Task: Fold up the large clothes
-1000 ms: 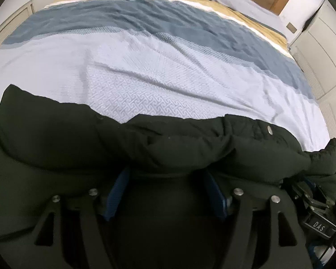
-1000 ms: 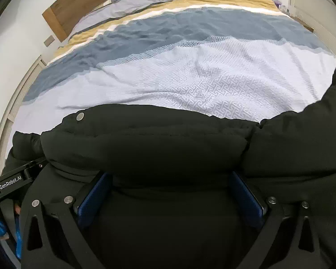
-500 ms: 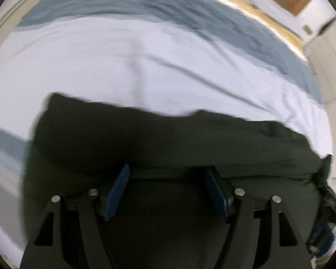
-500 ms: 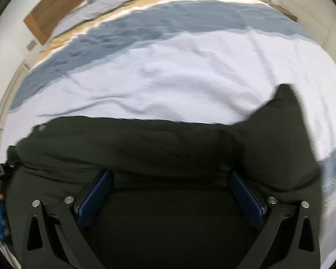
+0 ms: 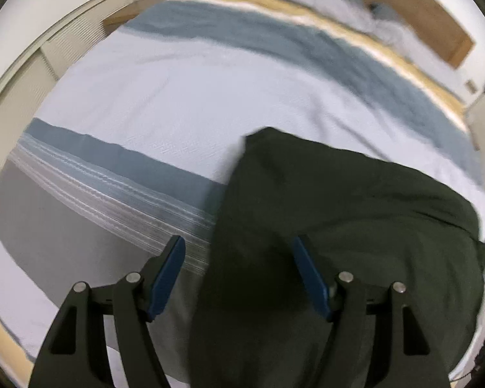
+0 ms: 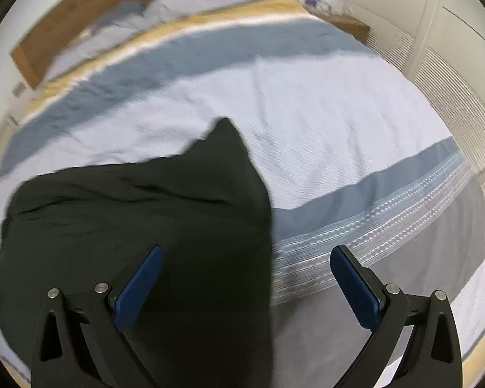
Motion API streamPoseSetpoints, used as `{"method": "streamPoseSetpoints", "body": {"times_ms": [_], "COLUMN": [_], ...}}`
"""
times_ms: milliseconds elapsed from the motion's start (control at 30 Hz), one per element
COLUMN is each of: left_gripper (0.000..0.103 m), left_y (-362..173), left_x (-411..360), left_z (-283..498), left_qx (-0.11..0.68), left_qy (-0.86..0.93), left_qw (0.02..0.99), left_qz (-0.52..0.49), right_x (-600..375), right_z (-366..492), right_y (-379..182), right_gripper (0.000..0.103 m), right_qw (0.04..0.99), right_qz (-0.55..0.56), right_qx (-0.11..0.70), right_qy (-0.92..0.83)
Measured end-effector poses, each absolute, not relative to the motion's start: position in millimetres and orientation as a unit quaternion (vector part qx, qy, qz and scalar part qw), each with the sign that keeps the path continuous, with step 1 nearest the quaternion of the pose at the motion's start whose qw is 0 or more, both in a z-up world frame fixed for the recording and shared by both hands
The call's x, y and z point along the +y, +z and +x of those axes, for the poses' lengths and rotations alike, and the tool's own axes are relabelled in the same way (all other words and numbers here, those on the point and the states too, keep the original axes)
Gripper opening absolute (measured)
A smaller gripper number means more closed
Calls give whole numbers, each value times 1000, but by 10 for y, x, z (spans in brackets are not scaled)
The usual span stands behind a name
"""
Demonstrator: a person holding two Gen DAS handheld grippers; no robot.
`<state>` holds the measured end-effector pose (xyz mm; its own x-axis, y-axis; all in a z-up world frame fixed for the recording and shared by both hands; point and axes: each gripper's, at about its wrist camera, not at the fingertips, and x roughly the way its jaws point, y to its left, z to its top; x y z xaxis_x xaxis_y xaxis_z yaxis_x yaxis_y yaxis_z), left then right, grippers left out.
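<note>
A dark green padded coat (image 5: 339,226) lies bunched near the foot edge of the bed, with one corner pointing up the cover (image 6: 224,135). My left gripper (image 5: 239,262) hangs above the coat's left edge. It is open: its left pad (image 5: 169,268) stands over bare bedding and presses on nothing. My right gripper (image 6: 247,274) hovers over the coat's right edge. It is open too, and its right pad (image 6: 352,284) is clear of the fabric. Both views are blurred by motion.
The bed cover (image 5: 194,97) is pale lilac with blue, white and yellow bands, and a grey strip runs along the foot edge (image 6: 388,291). A wooden headboard (image 6: 80,22) and pillows are at the far end. Louvred white cupboard doors (image 6: 452,90) flank the bed.
Both grippers have lifted and drawn back from the coat and swung apart. The coat's bulk filled both jaw gaps before. Now it lies on the bed, and one pad of each gripper hangs free.
</note>
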<state>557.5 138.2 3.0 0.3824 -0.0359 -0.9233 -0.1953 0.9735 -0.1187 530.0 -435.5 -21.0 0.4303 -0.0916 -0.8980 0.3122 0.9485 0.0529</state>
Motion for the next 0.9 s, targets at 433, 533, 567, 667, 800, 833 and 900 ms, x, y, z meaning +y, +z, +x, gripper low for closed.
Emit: {"method": "streamPoseSetpoints", "body": {"times_ms": [433, 533, 567, 667, 800, 833, 900], "left_gripper": [68, 68, 68, 70, 72, 73, 73], "left_y": [50, -77, -116, -226, -314, -328, -355], "left_x": [-60, -223, -237, -258, -269, -276, -292], "left_z": [5270, 5299, 5299, 5308, 5362, 5369, 5384], "left_qx": [502, 484, 480, 471, 466, 465, 464], "left_qy": [-68, -57, -55, -51, -48, -47, -46], "left_qw": [860, 872, 875, 880, 883, 884, 885], "left_qz": [-58, -32, -27, -18, -14, -13, -11], "right_x": [-2721, -2543, -2535, -2547, -2633, -2639, -2637], "right_z": [5204, 5297, 5314, 5365, 5404, 5425, 5444], "right_y": [-174, -390, -456, -588, -719, -746, -786], "right_gripper": [101, 102, 102, 102, 102, 102, 102], "right_qw": [870, 866, 865, 866, 864, 864, 864], "right_qz": [61, 43, 43, 41, 51, 52, 52], "right_qx": [485, 494, 495, 494, 497, 497, 497], "right_qy": [57, 66, 65, 66, 67, 67, 66]}}
